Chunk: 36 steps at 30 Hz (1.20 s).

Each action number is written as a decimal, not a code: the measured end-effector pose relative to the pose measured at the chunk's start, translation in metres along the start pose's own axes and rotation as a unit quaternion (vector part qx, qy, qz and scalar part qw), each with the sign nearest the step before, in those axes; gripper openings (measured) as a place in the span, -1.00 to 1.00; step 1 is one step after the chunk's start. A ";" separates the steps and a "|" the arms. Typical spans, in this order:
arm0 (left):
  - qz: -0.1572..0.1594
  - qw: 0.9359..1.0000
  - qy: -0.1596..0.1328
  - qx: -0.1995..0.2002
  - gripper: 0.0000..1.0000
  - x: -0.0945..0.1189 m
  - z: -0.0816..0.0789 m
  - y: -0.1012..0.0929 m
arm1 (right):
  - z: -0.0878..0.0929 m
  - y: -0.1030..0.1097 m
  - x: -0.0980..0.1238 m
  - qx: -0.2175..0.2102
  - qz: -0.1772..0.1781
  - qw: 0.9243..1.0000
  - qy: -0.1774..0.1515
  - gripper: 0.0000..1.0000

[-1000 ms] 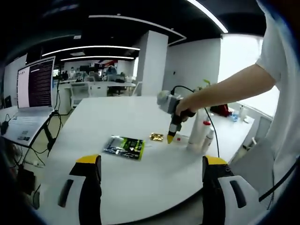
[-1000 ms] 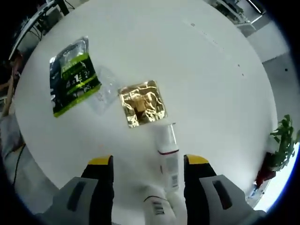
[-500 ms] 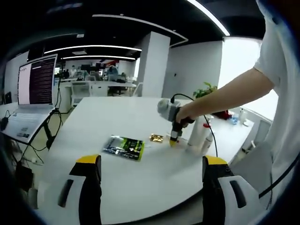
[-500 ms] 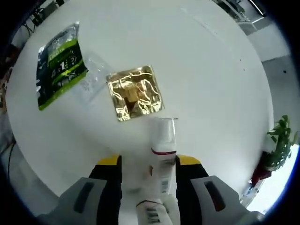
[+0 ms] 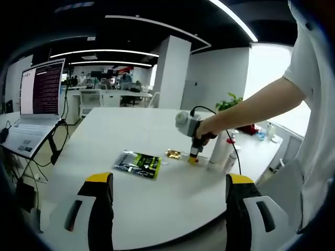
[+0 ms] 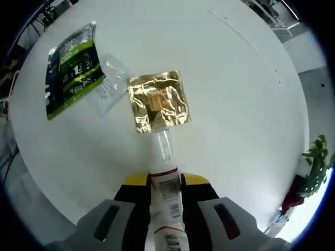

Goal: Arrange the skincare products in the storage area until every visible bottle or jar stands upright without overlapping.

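Note:
A small white bottle [image 6: 160, 151] with a clear cap and a red band lies flat on the white table [image 6: 235, 104], cap toward a gold foil sachet [image 6: 157, 102]. My right gripper [image 6: 164, 181] is shut on the bottle's body, one yellow-tipped jaw on each side. In the left gripper view, that right gripper [image 5: 192, 156] points down at the table in a person's hand, beside two upright white bottles [image 5: 220, 148]. My left gripper [image 5: 167, 180] hangs open over the table's near edge with nothing between its jaws.
A green snack packet [image 6: 70, 68] and a clear sachet [image 6: 107, 86] lie left of the gold one. An open laptop [image 5: 37, 102] with cables sits at the table's far left. A potted plant [image 6: 314, 162] stands beyond the table edge.
The right gripper's jaws have closed in from wide apart onto the lying bottle. The left gripper has stayed put.

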<state>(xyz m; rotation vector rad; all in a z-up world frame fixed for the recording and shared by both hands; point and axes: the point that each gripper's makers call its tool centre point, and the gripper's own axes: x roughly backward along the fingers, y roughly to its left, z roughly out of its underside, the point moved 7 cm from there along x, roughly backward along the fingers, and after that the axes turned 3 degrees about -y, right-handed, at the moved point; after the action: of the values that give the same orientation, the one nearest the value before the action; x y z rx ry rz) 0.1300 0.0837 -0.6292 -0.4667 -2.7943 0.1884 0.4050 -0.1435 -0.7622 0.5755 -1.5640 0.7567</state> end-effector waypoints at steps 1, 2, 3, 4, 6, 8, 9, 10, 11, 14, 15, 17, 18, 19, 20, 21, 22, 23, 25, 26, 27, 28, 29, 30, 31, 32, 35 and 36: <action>0.000 1.000 0.000 0.000 0.62 0.001 0.000 0.001 | 0.000 0.000 0.000 0.012 -0.001 1.000 0.000 -0.56; -0.001 1.000 -0.001 0.000 0.62 0.001 -0.001 0.001 | -0.001 0.000 0.000 0.032 -0.003 0.999 0.000 -0.56; -0.001 1.000 -0.001 0.000 0.62 0.001 -0.001 0.001 | 0.002 0.003 0.001 0.025 -0.002 1.000 0.000 -0.56; -0.001 1.000 -0.001 0.000 0.61 0.001 0.000 0.002 | 0.002 0.004 0.001 0.030 -0.002 1.000 0.000 -0.57; -0.002 1.000 -0.001 -0.001 0.61 0.001 0.000 0.002 | -0.001 0.001 0.001 0.059 0.000 0.998 0.004 -0.58; -0.001 1.000 0.000 -0.002 0.61 0.001 0.000 0.003 | -0.005 0.001 -0.001 0.066 0.001 0.998 0.007 -0.58; -0.002 1.000 0.001 -0.003 0.61 0.000 0.000 0.003 | -0.006 0.000 -0.002 0.067 0.001 0.998 0.012 -0.58; -0.002 1.000 0.001 -0.004 0.61 0.001 0.000 0.003 | -0.007 0.000 -0.003 0.074 0.002 0.997 0.016 -0.58; -0.002 1.000 0.002 -0.005 0.61 0.001 0.001 0.003 | -0.008 0.001 -0.002 0.082 0.004 0.996 0.020 -0.59; -0.002 1.000 0.005 -0.006 0.61 0.000 0.001 0.003 | -0.008 0.002 -0.002 0.094 0.007 0.995 0.024 -0.59; -0.001 1.000 0.005 -0.006 0.61 0.000 0.002 0.003 | -0.007 0.002 -0.001 0.093 0.008 0.995 0.024 -0.59; 0.000 1.000 0.007 -0.008 0.61 0.000 0.002 0.003 | -0.004 0.001 0.001 0.089 0.008 0.996 0.018 -0.61; 0.000 1.000 0.007 -0.008 0.61 0.000 0.002 0.003 | -0.003 0.000 0.002 0.081 0.007 0.997 0.015 -0.61; 0.001 1.000 0.007 -0.008 0.61 -0.001 0.002 0.003 | -0.004 0.000 0.001 0.079 0.008 0.997 0.014 -0.61; 0.001 1.000 0.008 -0.008 0.61 -0.001 0.002 0.003 | -0.003 0.001 0.001 0.077 0.010 0.997 0.010 -0.61; 0.000 1.000 0.008 -0.009 0.61 -0.001 0.002 0.003 | -0.002 0.002 0.002 0.077 0.012 0.997 0.008 -0.62; 0.001 1.000 0.008 -0.008 0.61 -0.001 0.002 0.003 | -0.002 0.003 0.002 0.083 0.016 0.996 0.003 -0.62; 0.001 1.000 0.008 -0.008 0.61 -0.001 0.002 0.003 | 0.001 0.004 0.004 0.083 0.019 0.996 0.001 -0.62; 0.001 1.000 0.008 -0.009 0.61 -0.001 0.002 0.002 | 0.001 0.004 0.004 0.088 0.025 0.996 -0.003 -0.62; 0.001 1.000 0.007 -0.010 0.61 0.000 0.002 0.003 | 0.001 0.003 0.004 0.086 0.028 0.996 -0.010 -0.63; 0.001 1.000 0.007 -0.010 0.61 0.000 0.001 0.003 | -0.002 0.001 0.004 0.080 0.029 0.996 -0.019 -0.63; 0.001 1.000 0.006 -0.010 0.61 0.000 0.001 0.003 | -0.003 0.002 0.004 0.071 0.022 0.997 -0.028 -0.63; 0.001 1.000 0.006 -0.011 0.60 0.000 0.002 0.003 | -0.005 0.003 0.003 0.064 0.018 0.997 -0.033 -0.63; 0.000 1.000 0.006 -0.013 0.60 0.000 0.002 0.003 | -0.006 0.004 0.004 0.064 0.019 0.997 -0.037 -0.63; 0.000 1.000 0.006 -0.015 0.60 0.000 0.001 0.002 | -0.006 0.006 0.007 0.065 0.018 0.997 -0.041 -0.63; 0.000 1.000 0.006 -0.015 0.60 0.000 0.001 0.002 | -0.007 0.006 0.008 0.065 0.017 0.997 -0.043 -0.63; -0.002 1.000 0.007 -0.020 0.60 0.000 0.000 0.000 | -0.013 0.011 0.018 0.059 0.008 0.995 -0.074 -0.62; -0.002 1.000 0.008 -0.022 0.59 0.000 -0.001 -0.001 | -0.015 0.013 0.021 0.051 -0.001 0.995 -0.085 -0.62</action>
<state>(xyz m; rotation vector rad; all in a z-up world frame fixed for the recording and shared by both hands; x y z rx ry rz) 0.1300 0.0824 -0.6281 -0.4695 -2.7889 0.1217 0.4025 -0.1225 -0.7430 0.7318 -1.6877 0.8068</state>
